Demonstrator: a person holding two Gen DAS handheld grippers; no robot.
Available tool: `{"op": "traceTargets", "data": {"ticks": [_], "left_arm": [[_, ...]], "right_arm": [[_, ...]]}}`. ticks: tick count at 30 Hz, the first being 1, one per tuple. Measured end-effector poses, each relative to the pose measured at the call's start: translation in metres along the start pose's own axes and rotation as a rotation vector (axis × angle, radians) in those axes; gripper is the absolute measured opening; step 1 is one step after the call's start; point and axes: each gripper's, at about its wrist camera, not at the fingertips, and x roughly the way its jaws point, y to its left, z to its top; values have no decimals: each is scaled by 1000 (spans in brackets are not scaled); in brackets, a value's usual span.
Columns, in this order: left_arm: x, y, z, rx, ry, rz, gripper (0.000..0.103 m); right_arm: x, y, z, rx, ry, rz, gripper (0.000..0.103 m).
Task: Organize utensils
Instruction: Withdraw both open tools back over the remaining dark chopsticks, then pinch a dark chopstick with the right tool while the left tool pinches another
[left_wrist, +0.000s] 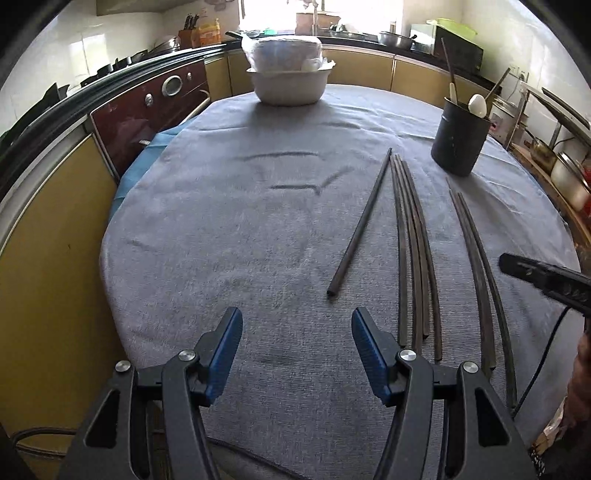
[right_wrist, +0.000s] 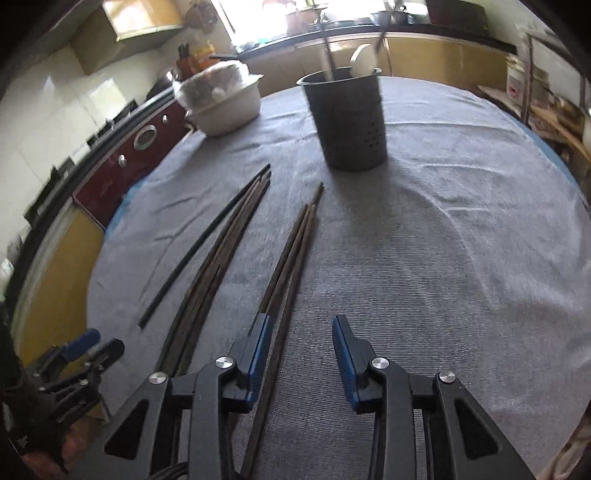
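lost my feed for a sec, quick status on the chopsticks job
Left tongs open over bare cloth. Right tongs open, nothing gripped, right-hand chopsticks beneath them. All chopsticks flat on the cloth, holder upright. Nothing in the way.

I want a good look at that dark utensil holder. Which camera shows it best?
The left wrist view: the utensil holder is sharp there, with a white spoon standing in it. The right wrist view shows it larger and reveals side holes, but blurred.
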Motion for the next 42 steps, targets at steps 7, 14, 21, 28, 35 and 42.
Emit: {"op": "traceTargets", "data": {"ticks": [7, 14, 21, 28, 35, 42], "left_arm": [[7, 6, 0, -13, 20, 10, 62], [9, 14, 1, -34, 27, 13, 62], [12, 20, 3, -47, 37, 13, 62], [25, 9, 28, 28, 29, 9, 62], [46, -7, 57, 62, 85, -73, 62], [77, -29, 81, 110, 140, -100, 62]], "right_arm": [[17, 19, -3, -95, 50, -82, 34], [23, 18, 7, -93, 68, -126, 35], [23, -11, 15, 0, 65, -113, 33], [31, -18, 25, 32, 79, -114, 33], [44, -24, 51, 96, 121, -135, 27], [53, -40, 65, 151, 110, -100, 12]]}}
